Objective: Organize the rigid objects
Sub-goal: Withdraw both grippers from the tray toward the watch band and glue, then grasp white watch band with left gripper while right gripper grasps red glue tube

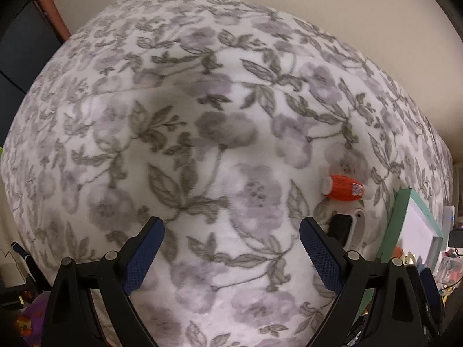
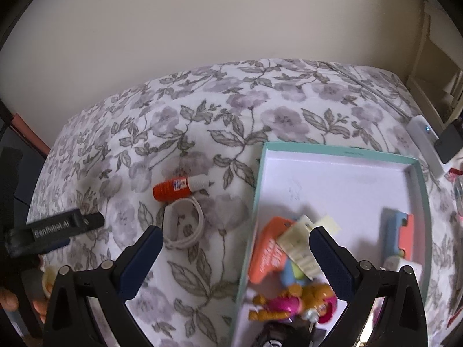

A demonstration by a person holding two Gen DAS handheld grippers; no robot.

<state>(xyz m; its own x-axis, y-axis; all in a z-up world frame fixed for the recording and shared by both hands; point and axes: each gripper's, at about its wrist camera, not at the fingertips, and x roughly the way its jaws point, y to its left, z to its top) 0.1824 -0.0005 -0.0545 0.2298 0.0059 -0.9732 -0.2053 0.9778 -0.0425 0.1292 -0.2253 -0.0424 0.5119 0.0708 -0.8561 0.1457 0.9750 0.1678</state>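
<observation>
Dim, warm indoor light, soft shadow on the blanket [image 1: 179,104] in the left view, strong fisheye bending, dark corners, toys in the box [image 2: 341,147] motion-blurred, no glare

floral blanket [image 1: 202,144] wide and bare ahead of left gripper [image 1: 231,248], jaws spread, nothing between them. obstacles only at its right: orange glue stick [image 1: 344,188] lying flat, teal box [image 1: 400,219] wall beyond. right gripper [image 2: 235,257] jaws apart over box left wall [image 2: 249,225]. left of wall, white coiled cable [image 2: 185,225] just beside glue stick. inside box, far half bare; near half crowded with orange card [image 2: 267,257], toy figure [image 2: 289,303], blue-red block [image 2: 396,231].
</observation>
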